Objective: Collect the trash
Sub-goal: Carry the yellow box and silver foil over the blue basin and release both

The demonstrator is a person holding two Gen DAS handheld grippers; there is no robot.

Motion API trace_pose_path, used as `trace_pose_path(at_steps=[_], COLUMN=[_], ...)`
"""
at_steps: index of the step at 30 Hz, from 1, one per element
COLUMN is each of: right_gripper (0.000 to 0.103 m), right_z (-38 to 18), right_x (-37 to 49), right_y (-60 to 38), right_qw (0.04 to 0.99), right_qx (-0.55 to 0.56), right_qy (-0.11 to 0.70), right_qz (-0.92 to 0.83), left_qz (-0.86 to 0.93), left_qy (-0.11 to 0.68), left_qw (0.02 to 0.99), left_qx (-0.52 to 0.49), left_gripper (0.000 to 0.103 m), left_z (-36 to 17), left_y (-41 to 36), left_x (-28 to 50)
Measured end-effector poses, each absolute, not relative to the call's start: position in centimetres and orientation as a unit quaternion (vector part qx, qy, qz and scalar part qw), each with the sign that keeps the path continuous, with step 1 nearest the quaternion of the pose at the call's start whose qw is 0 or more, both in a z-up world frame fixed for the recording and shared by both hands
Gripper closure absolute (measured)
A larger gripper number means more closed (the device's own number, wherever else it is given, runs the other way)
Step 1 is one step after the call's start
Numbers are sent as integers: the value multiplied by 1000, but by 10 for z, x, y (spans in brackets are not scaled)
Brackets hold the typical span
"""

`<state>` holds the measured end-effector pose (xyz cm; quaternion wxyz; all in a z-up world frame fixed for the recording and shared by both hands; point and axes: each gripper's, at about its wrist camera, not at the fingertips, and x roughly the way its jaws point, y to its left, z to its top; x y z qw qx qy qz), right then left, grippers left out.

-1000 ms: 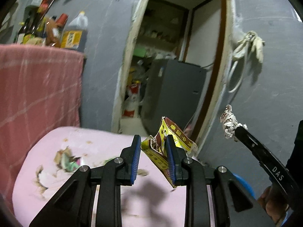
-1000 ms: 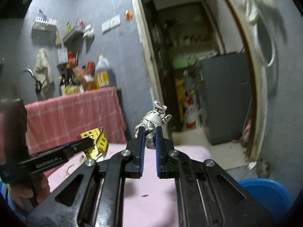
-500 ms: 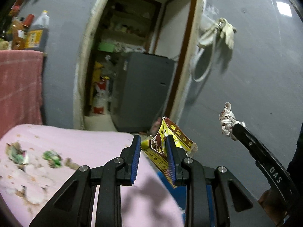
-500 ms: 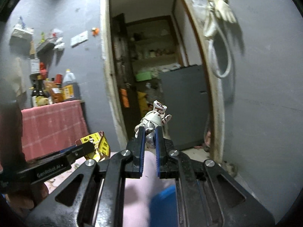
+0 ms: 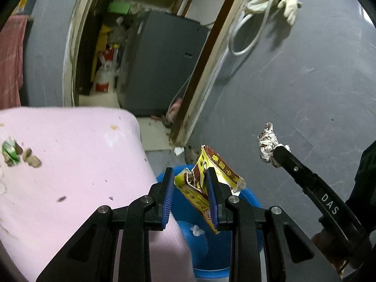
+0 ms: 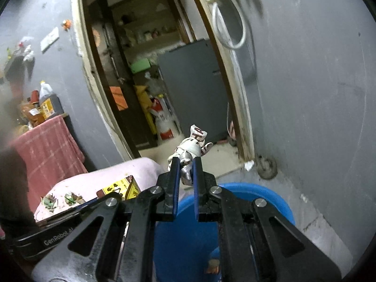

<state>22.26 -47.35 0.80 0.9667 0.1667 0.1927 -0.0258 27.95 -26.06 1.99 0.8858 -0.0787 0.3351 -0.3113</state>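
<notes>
My left gripper (image 5: pixel 189 185) is shut on a torn yellow and red snack wrapper (image 5: pixel 206 183), held above a blue bin (image 5: pixel 221 242) on the floor beside the pink table (image 5: pixel 70 164). My right gripper (image 6: pixel 186 164) is shut on a crumpled white and red wrapper (image 6: pixel 195 141), held over the blue bin (image 6: pixel 246 195). It also shows in the left wrist view (image 5: pixel 266 145). The yellow wrapper shows in the right wrist view (image 6: pixel 122 186). A white scrap (image 5: pixel 197 230) lies in the bin.
Green and brown scraps (image 5: pixel 14 151) lie on the pink table's left part. An open doorway (image 6: pixel 150 70) with a grey cabinet (image 5: pixel 159 63) is ahead. A grey wall (image 5: pixel 305 82) is to the right, with a hanging glove (image 5: pixel 286 4). A red checked cloth (image 6: pixel 47 143) covers a counter.
Both grippers have swung right and tilted down with their wrappers, from over the pink table to above the blue bin.
</notes>
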Motion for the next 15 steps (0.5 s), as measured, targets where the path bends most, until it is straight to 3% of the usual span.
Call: trace_pose_path(at_steps=[7,12,15], right_gripper=[89,88,88], right_z=[-6,-12,-12], right_x=[237,242,241], right_y=[-486,-495,-497], right_qw=[953,945,945], right_qx=[197,216,220], right_qy=[230,243,242], right_qz=[-23,-25,-26], left_qz=[-301,-296,-292], left_qy=[388,391,389], left_qw=[867,868,871], left_qx=[-80,-74,-75], left_gripper=[78,69,68], left_z=[0,-3,-2], left_y=[-271,-270,-265], left_x=[295,300,299])
